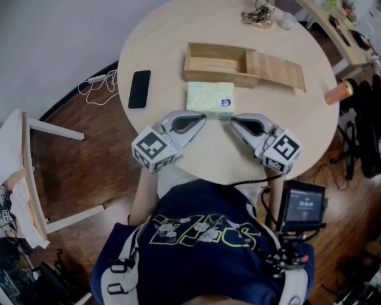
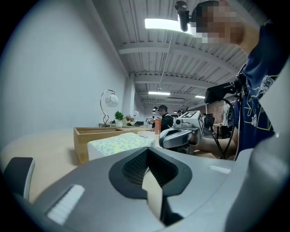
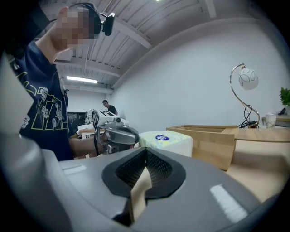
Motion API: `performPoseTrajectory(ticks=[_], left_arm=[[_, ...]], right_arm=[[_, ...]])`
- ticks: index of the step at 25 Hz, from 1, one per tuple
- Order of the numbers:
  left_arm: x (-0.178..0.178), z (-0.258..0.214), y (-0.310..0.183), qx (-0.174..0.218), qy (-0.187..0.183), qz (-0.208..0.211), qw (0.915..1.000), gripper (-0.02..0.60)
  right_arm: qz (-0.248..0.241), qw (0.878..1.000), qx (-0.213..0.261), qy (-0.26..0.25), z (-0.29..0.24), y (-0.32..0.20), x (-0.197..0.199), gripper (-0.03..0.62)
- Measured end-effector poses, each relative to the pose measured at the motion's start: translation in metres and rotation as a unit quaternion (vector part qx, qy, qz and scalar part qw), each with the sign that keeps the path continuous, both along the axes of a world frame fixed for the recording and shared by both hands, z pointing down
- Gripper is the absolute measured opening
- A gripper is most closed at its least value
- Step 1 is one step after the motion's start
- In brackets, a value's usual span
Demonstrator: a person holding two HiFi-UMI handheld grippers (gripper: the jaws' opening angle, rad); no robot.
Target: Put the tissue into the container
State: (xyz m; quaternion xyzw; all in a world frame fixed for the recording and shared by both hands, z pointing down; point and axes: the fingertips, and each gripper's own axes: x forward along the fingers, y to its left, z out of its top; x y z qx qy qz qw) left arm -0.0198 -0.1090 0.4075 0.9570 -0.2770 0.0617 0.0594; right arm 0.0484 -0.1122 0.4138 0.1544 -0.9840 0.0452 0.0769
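Observation:
A pale green patterned tissue pack point(image 1: 210, 97) with a blue label lies on the round table, just in front of the open wooden box point(image 1: 215, 62). My left gripper point(image 1: 202, 121) rests on the table at the pack's front left corner, shut and empty. At the front right corner sits my right gripper point(image 1: 234, 121), also shut with nothing in it. Seen from the left gripper view, the pack point(image 2: 118, 145) is ahead, with the box point(image 2: 97, 134) behind it and the other gripper point(image 2: 179, 136) to the right. From the right gripper view, the pack point(image 3: 166, 140) stands beside the box point(image 3: 206, 142).
The box's slid-out wooden lid point(image 1: 278, 70) lies to its right. A black phone point(image 1: 140, 89) is on the table's left. Cables and a small cup point(image 1: 265, 15) sit at the far edge, an orange bottle point(image 1: 339, 92) off the right edge. A white chair point(image 1: 36, 173) stands left.

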Motion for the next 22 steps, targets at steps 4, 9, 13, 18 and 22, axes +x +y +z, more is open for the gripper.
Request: performPoseTrajectory(ticks=[4,9,13,18,22], left_arm=[[-0.0008,0.0012,-0.0015,0.002,-0.008,-0.001,1.0000,0.005],[-0.0016,0.0000,-0.0016,0.002,-0.007,-0.001,1.0000,0.005],[-0.0005,0.0010,0.0000,-0.001,0.000,0.000,1.0000,0.005],[0.0001,0.0012,0.0001,0.001,0.000,0.001,1.0000,0.005],[-0.0004,0.0017,-0.0004,0.004,-0.003,0.002,1.0000,0.005]], right_arm=[[0.001,1.000,-0.001,-0.001,0.0010,-0.0010,0.0000,0.003],[0.002,1.000,-0.006,0.007,0.0018,-0.0008,-0.0013,0.003],[0.002,1.000,-0.006,0.010,0.0028,-0.0016,-0.0012,0.003],[0.005,1.000,-0.004,0.008,0.0035,-0.0022,-0.0004,0.003],[0.006,1.000,-0.004,0.006,0.0034,-0.0023,-0.0004,0.003]])
